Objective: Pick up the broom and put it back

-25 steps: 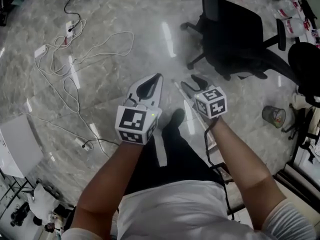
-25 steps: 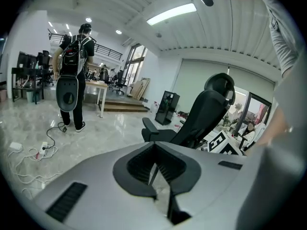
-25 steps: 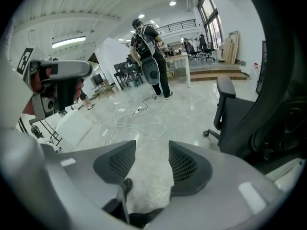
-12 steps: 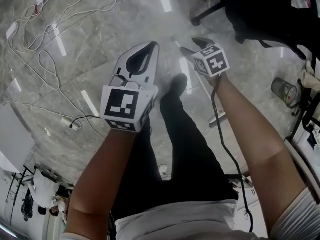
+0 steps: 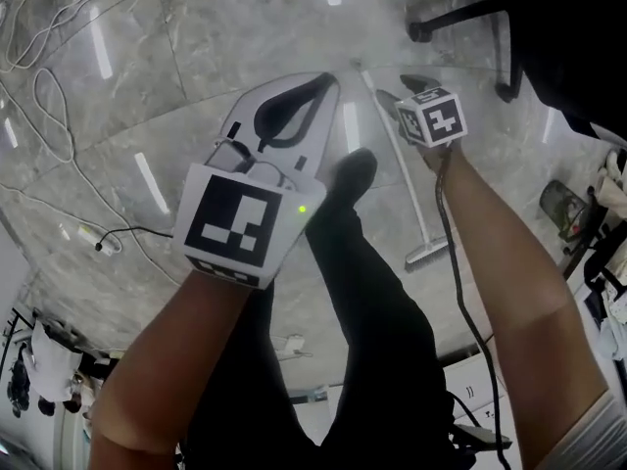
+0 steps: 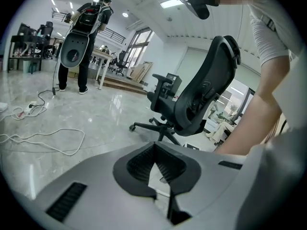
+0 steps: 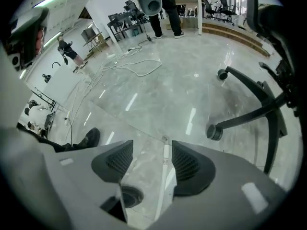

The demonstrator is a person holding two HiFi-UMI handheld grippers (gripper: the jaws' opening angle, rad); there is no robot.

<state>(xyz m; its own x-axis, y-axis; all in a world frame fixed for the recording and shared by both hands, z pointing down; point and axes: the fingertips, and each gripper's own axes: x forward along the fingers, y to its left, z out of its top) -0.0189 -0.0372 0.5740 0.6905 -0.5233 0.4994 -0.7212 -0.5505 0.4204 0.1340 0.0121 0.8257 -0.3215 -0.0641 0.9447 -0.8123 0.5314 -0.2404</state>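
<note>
The broom (image 5: 399,179) lies flat on the marble floor, a thin white handle ending in a small brush head (image 5: 428,255) near my right arm. My right gripper (image 5: 407,94) points steeply down over the handle's upper part, jaws open. In the right gripper view the handle (image 7: 164,163) shows on the floor in the gap of that gripper (image 7: 152,150), clear of both pads. My left gripper (image 5: 326,82) hovers to the broom's left, shut with nothing in it; its tips (image 6: 154,145) meet in the left gripper view.
A black office chair (image 5: 549,27) on a wheeled base (image 7: 254,114) stands just beyond the broom. White cables (image 5: 49,106) trail over the floor at the left. A small bin (image 5: 563,209) sits at the right. My shoe (image 5: 355,169) is beside the handle.
Both grippers have sunk toward the floor, and the head view has closed in with them. The right gripper has tipped downward over the broom handle.
</note>
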